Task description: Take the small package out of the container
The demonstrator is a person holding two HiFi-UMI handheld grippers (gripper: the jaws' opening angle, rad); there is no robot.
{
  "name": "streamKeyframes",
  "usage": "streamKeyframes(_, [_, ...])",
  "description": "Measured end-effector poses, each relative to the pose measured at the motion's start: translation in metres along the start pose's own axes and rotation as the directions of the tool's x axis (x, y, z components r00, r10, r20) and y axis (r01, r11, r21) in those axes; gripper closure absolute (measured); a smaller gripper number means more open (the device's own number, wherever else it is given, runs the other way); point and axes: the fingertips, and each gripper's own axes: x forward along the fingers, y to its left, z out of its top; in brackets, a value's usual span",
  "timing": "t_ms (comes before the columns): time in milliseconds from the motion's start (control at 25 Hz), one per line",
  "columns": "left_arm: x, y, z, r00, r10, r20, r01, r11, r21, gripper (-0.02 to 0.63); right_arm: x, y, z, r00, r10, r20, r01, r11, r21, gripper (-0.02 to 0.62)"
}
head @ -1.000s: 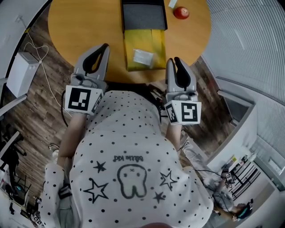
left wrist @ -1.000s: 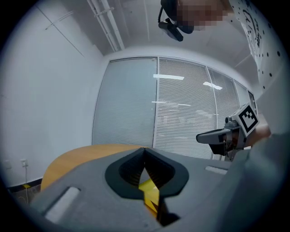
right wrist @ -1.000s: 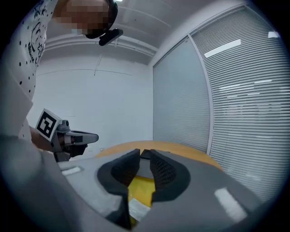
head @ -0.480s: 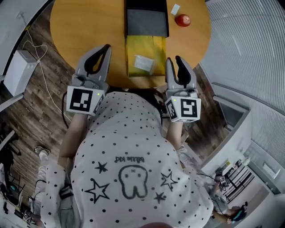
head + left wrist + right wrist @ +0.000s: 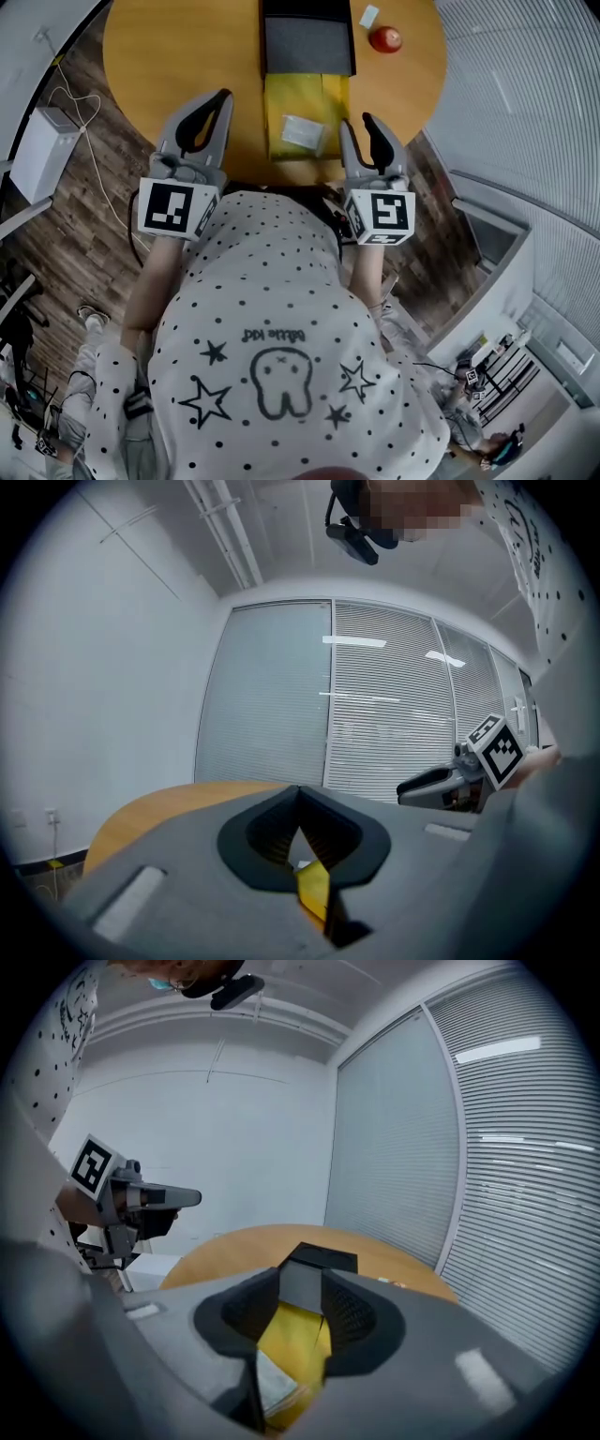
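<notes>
A small white package [image 5: 302, 133] lies on a yellow envelope [image 5: 302, 98] near the round wooden table's front edge. Behind the envelope stands a black box [image 5: 307, 42] with a grey inside. My left gripper [image 5: 221, 97] hovers over the table left of the envelope, its tips touching and nothing held; in the left gripper view its jaws [image 5: 298, 799] meet at the tip. My right gripper [image 5: 357, 125] is just right of the package, its jaws opening with nothing between them. The right gripper view looks through that gap [image 5: 300, 1283] at the envelope [image 5: 291, 1335] and the box [image 5: 319, 1265].
A red round object [image 5: 384, 39] and a small white card [image 5: 368, 15] lie at the table's far right. The table edge [image 5: 281, 176] runs close to the person's body. A white box [image 5: 39, 150] and a cable sit on the wooden floor to the left.
The right gripper's jaws have spread apart, and it has shifted slightly left toward the envelope. The left gripper has barely moved.
</notes>
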Motion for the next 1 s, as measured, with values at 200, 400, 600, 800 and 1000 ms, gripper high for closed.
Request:
streamKeyframes(200, [0.007,-0.002,-0.003,1.0,-0.007,-0.001,0.007,1.0,-0.002,0.603,0.014,-0.001,-0.02,0.998,0.022,-0.058,-0.024,0.999,-0.027,0.448])
streamKeyframes(400, [0.004,0.0,-0.002,1.0,0.001,-0.003,-0.001,1.0,-0.003,0.603,0.021,0.01,-0.03,0.993,0.064,-0.102,-0.069,0.996,-0.052,0.448])
streamKeyframes(600, [0.005,-0.005,-0.002,1.0,-0.001,-0.006,0.001,1.0,-0.001,0.603,0.027,0.02,-0.042,0.983,0.113,-0.142,-0.125,0.989,-0.079,0.448])
streamKeyframes(800, [0.006,-0.002,-0.003,1.0,0.003,-0.01,-0.003,1.0,0.002,0.603,0.038,0.026,-0.049,0.971,0.153,-0.183,-0.169,0.983,-0.076,0.449])
streamKeyframes(1000, [0.006,-0.004,-0.004,1.0,0.002,-0.017,-0.002,1.0,0.003,0.603,0.049,0.033,-0.068,0.939,0.195,-0.284,-0.224,0.972,-0.072,0.45])
